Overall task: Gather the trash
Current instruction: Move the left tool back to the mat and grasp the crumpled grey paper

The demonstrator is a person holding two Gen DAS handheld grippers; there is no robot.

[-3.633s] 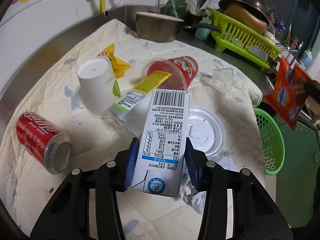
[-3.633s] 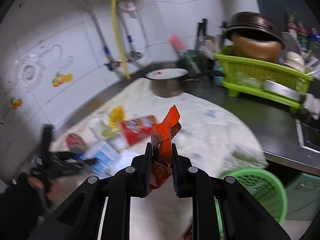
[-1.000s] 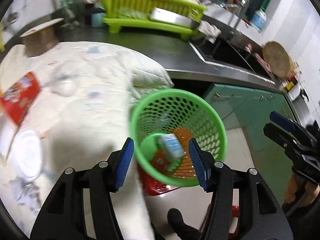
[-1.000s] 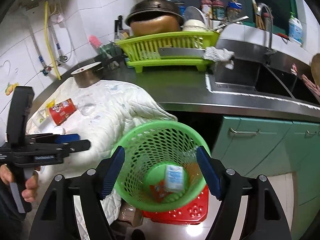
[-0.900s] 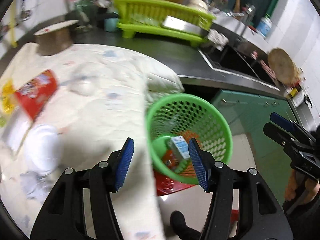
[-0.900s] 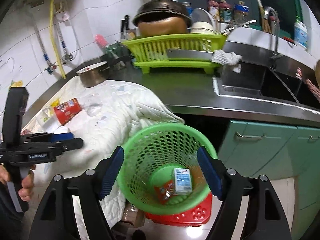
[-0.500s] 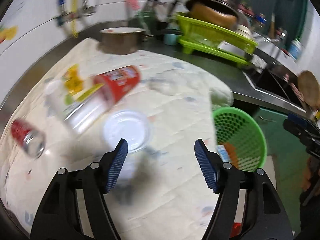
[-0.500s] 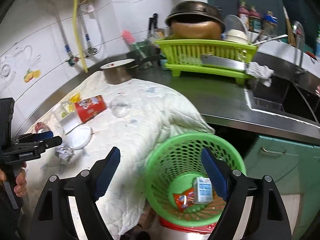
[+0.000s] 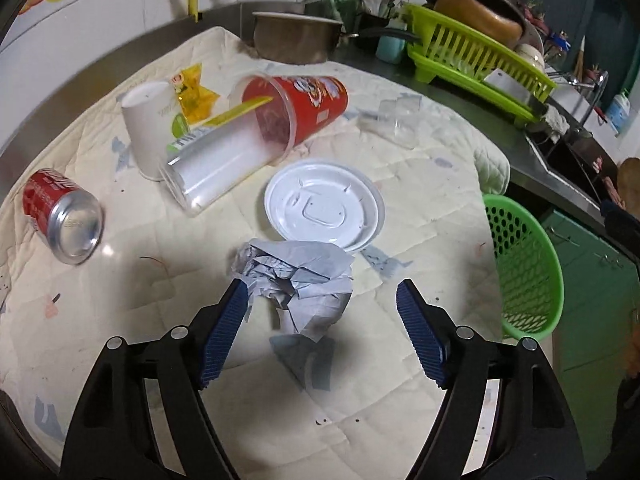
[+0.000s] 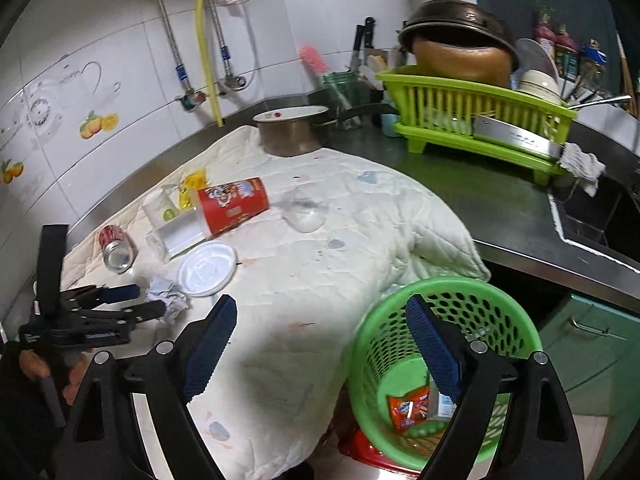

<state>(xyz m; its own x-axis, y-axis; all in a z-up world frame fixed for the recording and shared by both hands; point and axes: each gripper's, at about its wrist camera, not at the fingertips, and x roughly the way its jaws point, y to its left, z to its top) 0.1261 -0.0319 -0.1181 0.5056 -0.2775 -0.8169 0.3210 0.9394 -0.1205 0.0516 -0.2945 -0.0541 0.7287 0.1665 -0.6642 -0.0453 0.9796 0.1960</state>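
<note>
My left gripper point(image 9: 320, 300) is open, its jaws on either side of a crumpled grey paper ball point(image 9: 298, 280) lying on the quilted cloth point(image 9: 420, 184). Behind it lie a white plastic lid point(image 9: 324, 210), a clear tube point(image 9: 212, 168), a red snack cup point(image 9: 300, 106) on its side, a white cup point(image 9: 146, 128), a yellow wrapper point(image 9: 194, 94) and a red soda can point(image 9: 62, 214). My right gripper point(image 10: 320, 320) is open and empty above the cloth's edge, left of the green basket point(image 10: 444, 320), which holds an orange wrapper point(image 10: 408, 406) and a milk carton point(image 10: 444, 404).
A metal pot point(image 9: 296, 38), a green dish rack point(image 9: 476, 54) with bowls and a sink point(image 10: 600, 216) line the back counter. A clear crumpled plastic cup point(image 9: 394, 120) lies on the cloth. Green cabinet fronts point(image 10: 592, 340) stand below the counter.
Both grippers have dropped the milk carton and the orange wrapper into the basket and opened. My left gripper has swung back from the basket to the cloth, around the paper ball.
</note>
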